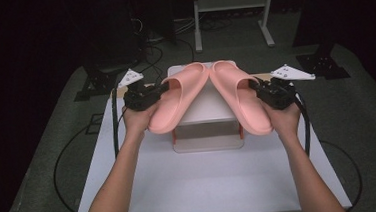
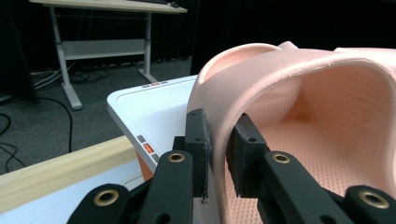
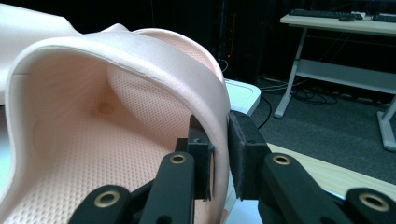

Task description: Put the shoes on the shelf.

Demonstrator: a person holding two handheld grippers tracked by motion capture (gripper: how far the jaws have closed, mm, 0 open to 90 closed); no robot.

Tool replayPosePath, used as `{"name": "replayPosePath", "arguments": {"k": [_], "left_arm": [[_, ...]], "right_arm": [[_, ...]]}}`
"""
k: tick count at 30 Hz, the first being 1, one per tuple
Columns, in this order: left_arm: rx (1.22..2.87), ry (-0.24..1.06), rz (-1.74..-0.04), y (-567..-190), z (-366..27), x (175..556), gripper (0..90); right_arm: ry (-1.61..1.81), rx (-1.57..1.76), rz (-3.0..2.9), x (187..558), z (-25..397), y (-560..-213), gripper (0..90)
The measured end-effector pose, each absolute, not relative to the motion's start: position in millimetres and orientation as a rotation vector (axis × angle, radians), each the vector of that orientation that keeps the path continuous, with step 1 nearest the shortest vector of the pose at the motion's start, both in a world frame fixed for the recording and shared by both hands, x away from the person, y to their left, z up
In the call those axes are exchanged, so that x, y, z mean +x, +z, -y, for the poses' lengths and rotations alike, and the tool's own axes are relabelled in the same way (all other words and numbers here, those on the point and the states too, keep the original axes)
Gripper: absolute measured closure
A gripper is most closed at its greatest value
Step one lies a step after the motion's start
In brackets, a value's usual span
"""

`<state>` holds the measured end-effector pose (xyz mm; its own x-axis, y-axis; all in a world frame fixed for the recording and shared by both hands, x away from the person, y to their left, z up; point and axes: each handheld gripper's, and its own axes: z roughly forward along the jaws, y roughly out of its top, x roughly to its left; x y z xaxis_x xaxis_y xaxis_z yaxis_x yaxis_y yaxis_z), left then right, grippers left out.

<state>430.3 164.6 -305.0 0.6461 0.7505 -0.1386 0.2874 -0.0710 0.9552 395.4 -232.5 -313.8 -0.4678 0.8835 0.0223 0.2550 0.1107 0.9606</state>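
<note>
While I hold both above the table's [image 1: 206, 185] far middle, over the white box [image 1: 206, 112], the slippers meet at their toes. My left gripper [image 1: 143, 96] is clamped on the left slipper's [image 1: 178, 104] strap, the right gripper [image 1: 274, 94] on the right slipper's [image 1: 241, 105]. They look like light, soft foam, likely to flex, so the strap edge seems the surest hold.

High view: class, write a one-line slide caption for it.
Two handheld grippers, left gripper and right gripper, each clamp a pink slipper over a white box.
</note>
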Motion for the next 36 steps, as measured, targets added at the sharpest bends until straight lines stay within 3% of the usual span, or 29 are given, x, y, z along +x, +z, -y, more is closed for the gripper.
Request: {"name": "replayPosePath", "arguments": {"k": [36], "left_arm": [[1.599,0.458,-0.957,-303,-154,448,72.8]], "right_arm": [[1.370,1.230,-1.779,426,209,-302,72.5]]}}
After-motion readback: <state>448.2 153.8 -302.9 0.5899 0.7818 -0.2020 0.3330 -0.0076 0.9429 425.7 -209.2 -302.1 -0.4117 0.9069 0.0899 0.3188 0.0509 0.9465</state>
